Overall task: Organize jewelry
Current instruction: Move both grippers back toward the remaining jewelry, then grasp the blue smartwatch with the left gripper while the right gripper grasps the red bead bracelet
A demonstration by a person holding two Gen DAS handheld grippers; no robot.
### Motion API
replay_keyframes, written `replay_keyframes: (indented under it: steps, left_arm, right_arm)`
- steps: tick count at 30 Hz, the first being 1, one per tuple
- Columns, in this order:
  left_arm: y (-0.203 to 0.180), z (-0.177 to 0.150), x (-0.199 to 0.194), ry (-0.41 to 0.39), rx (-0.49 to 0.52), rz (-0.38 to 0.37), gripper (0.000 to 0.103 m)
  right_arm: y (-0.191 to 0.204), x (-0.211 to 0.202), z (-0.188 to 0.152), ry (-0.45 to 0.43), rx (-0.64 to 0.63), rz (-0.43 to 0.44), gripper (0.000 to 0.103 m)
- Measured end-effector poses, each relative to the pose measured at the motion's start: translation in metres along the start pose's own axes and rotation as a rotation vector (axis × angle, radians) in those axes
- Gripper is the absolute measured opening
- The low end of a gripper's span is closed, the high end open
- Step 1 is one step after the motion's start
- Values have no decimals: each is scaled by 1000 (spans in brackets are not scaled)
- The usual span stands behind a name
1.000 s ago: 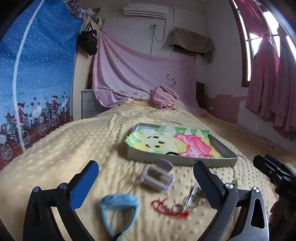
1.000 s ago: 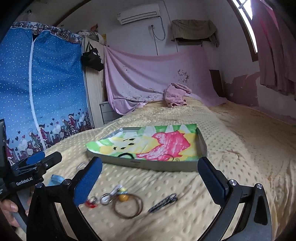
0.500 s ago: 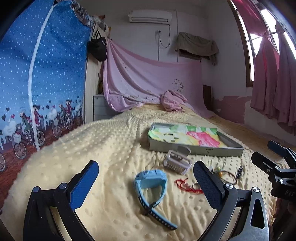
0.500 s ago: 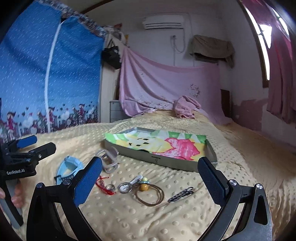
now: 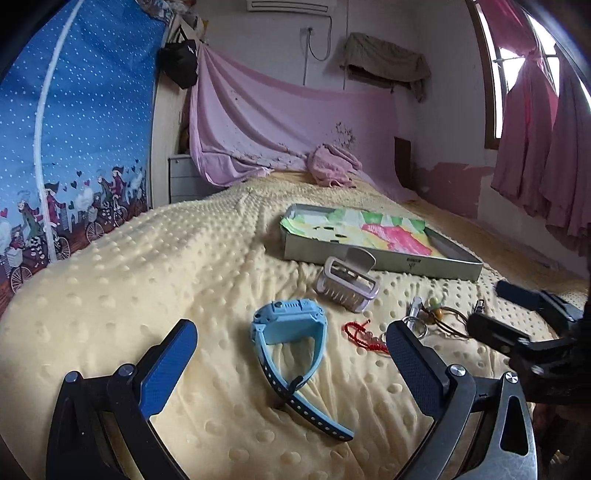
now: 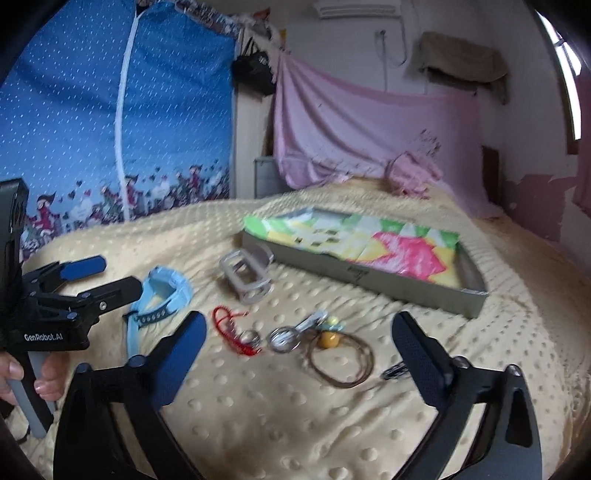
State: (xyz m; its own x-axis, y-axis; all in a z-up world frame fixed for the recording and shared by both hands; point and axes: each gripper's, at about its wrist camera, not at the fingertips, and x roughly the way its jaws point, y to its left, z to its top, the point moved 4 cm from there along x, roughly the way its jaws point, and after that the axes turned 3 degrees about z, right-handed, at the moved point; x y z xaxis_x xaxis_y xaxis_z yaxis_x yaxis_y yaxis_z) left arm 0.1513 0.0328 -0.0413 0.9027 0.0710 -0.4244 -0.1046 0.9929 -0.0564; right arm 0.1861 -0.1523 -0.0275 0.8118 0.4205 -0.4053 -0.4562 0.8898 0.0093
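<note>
You're in a home bedroom: a bed (image 5: 147,280) with a yellow blanket, pink curtains (image 5: 535,147), a wall air conditioner (image 6: 354,9).

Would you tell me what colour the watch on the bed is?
Light blue watch, darker blue on the strap edge; clearest in the left wrist view.

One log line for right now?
left gripper: open, over watch | right gripper: closing, empty | jewelry on bed | tray: not loaded
</note>
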Motion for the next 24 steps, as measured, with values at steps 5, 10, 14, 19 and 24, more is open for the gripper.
replay_keyframes:
  steps: [5,10,14,19,24]
  left_arm:
    - [-4,-3,9,53,14,-29,93]
    - [-4,-9,20,118,12,-50,82]
    - [-5,-14,29,169,9,-59,68]
    - [-4,-19,36,216,1,-57,58]
    - [-2,-21,40,226,-1,-39,45]
  right_arm:
    - [9,22,-9,86,-18,78,62]
    - [18,46,-20,190,-36,143,38]
    - [19,62,-28,265,-23,167,31]
    - [23,72,-31,315,-25,152,31]
    - [31,81,-29,350,-35,153,31]
